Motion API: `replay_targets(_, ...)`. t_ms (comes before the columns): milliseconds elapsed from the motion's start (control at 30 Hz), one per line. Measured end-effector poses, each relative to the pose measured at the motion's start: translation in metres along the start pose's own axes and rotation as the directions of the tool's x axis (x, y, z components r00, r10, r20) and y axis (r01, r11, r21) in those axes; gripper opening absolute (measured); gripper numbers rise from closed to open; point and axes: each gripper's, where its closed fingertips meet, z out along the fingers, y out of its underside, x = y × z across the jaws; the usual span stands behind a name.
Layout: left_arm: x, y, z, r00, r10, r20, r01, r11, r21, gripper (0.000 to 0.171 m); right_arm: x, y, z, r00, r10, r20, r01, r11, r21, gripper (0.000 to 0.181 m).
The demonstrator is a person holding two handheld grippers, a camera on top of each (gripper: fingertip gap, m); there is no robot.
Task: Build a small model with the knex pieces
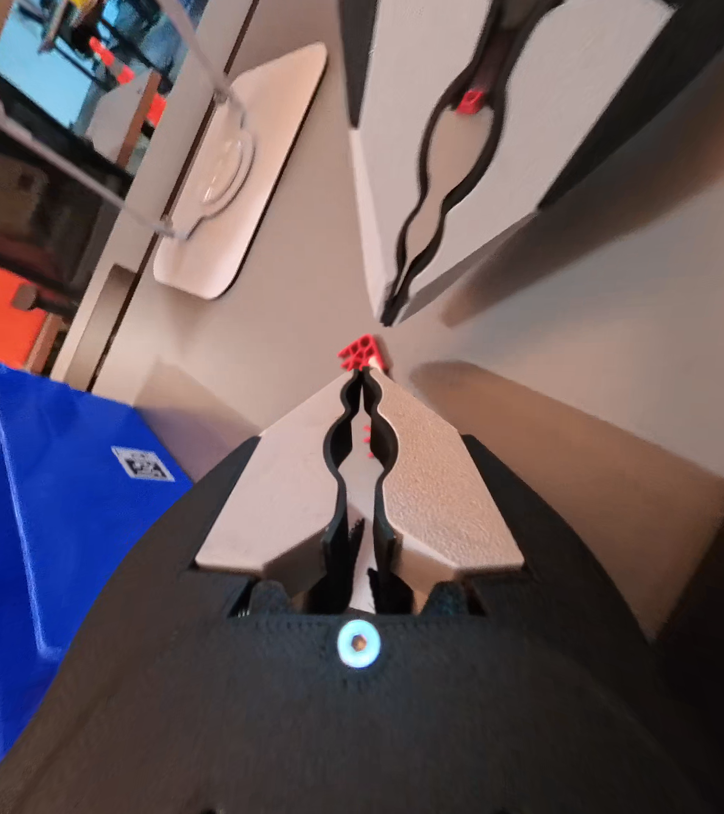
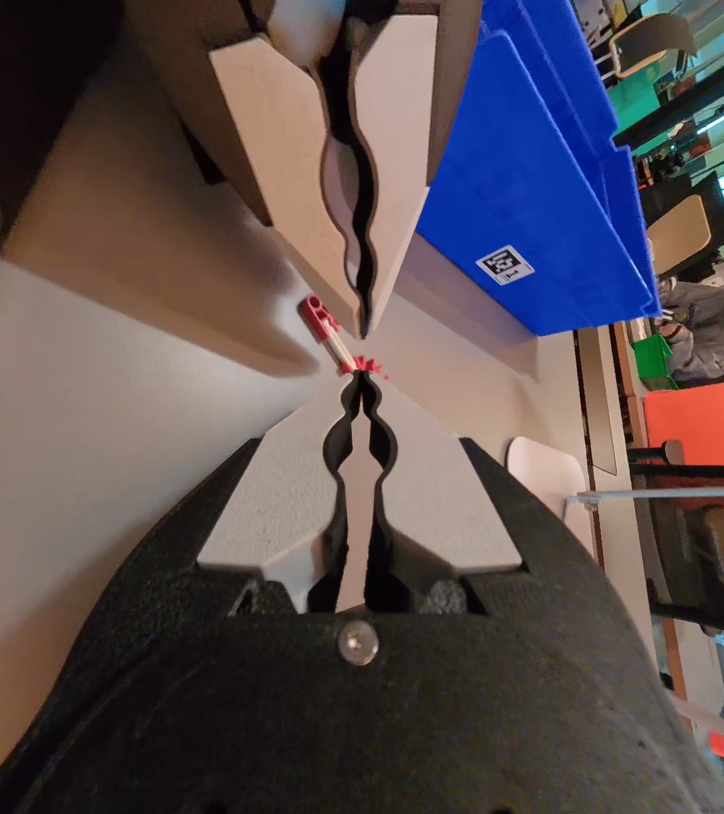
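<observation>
Left tool pinched shut on red gear piece at its tips. Right tool shut on red toothed end of white axle w/ red connector. Tips nearly meet above counter; blue bin beside.

We are in a workshop or lab: a pale table bears a blue bin, and beyond the bin we see chairs, an orange case and dark shelving.
</observation>
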Motion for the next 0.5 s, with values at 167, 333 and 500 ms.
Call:
replay_targets(167,-0.009,0.024,-0.007,0.998,-0.061,0.028,0.062,0.997,-0.041,0.0,-0.005,-0.004,0.014,1.0,-0.013,-0.008,0.013,1.0,-0.004,0.0)
replay_targets(333,-0.003,0.025,-0.005,0.999,-0.04,0.011,0.04,0.998,-0.045,0.0,-0.008,-0.013,0.024,0.998,-0.059,-0.024,0.059,0.998,-0.006,0.0)
replay_targets(500,0.005,0.026,-0.002,0.999,-0.025,-0.022,0.024,0.998,-0.053,0.0,-0.015,-0.009,0.033,0.997,-0.077,0.003,0.077,0.996,-0.035,0.0)
